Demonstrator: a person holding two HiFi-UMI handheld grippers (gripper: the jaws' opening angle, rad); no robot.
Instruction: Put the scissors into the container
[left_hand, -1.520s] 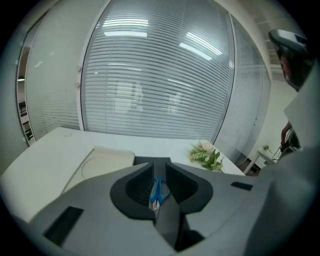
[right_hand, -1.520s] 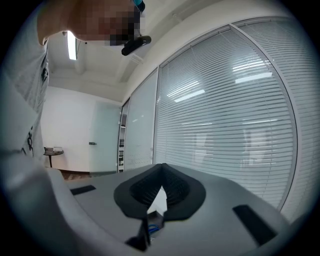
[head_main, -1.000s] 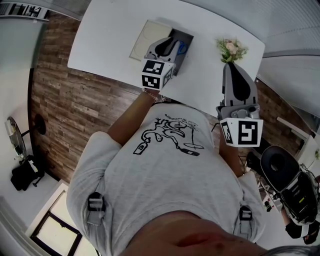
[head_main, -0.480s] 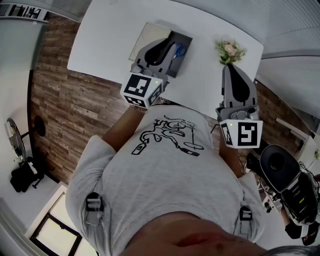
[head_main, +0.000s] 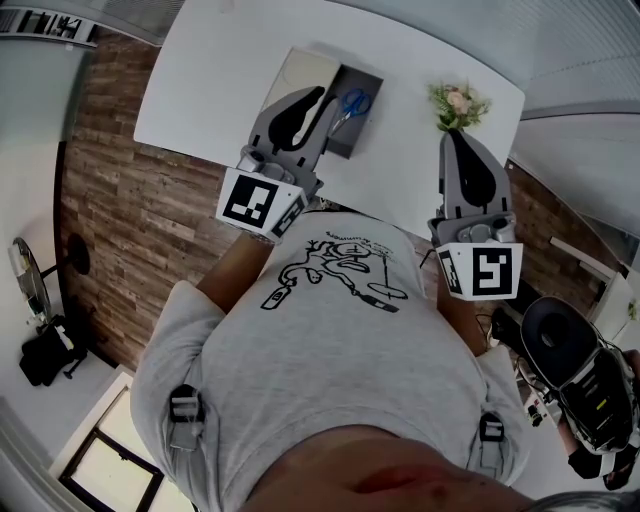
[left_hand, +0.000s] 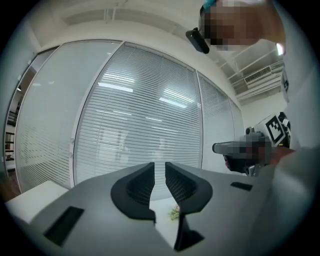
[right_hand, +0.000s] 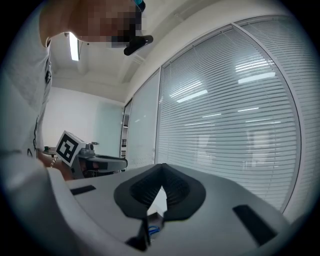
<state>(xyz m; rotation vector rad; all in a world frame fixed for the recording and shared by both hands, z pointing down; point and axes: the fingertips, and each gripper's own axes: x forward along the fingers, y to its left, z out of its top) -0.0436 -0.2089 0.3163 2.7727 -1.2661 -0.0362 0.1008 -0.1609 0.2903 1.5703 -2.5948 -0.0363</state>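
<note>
White table (head_main: 200, 90) ahead; left gripper (head_main: 318, 95) and right gripper (head_main: 455, 137) point forward.

From the head we look steeply down past the person's shirt (head_main: 330, 340) onto the white table (head_main: 190, 95), with the left gripper (head_main: 318, 96) and right gripper (head_main: 455, 135) close below us. Each gripper view rides low behind its own jaws, tilted up at the same window blinds (left_hand: 140, 125), and catches the other gripper at its edge.

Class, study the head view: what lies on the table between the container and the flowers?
Nothing. The head view shows only bare white table between the container and the flowers.
</note>
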